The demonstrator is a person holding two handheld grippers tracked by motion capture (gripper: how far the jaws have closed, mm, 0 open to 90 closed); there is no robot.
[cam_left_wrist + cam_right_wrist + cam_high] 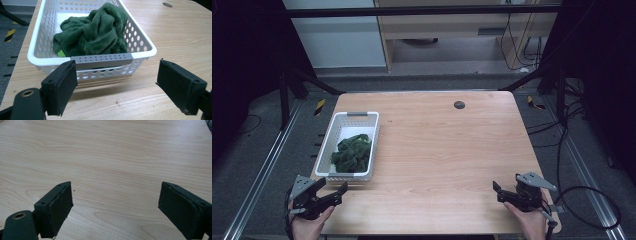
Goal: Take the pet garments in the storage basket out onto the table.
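**Lining up on the basket**

From the high view, my left claw (331,191) sits at the near left corner of the counter (447,150), jaws spread wide and empty, just short of the white basket (371,146). The green cloth (351,153) lies bunched in the basket's near half. My right claw (504,192) rests at the near right corner, well apart from the basket, holding nothing; how wide it stands is hard to judge from up here.

In the left gripper view, the basket's near end faces me between my two jaws, its grey handle strip (101,60) dead ahead and the cloth (95,32) heaped above the rim behind it. I judge this the approach, before any grasp. Next I'd lift over the rim and come down on the cloth, or close on the near wall; I can't tell which is wanted.

In the right gripper view, my right jaws stand wide open over bare counter (112,157), a detail the high view leaves unclear.
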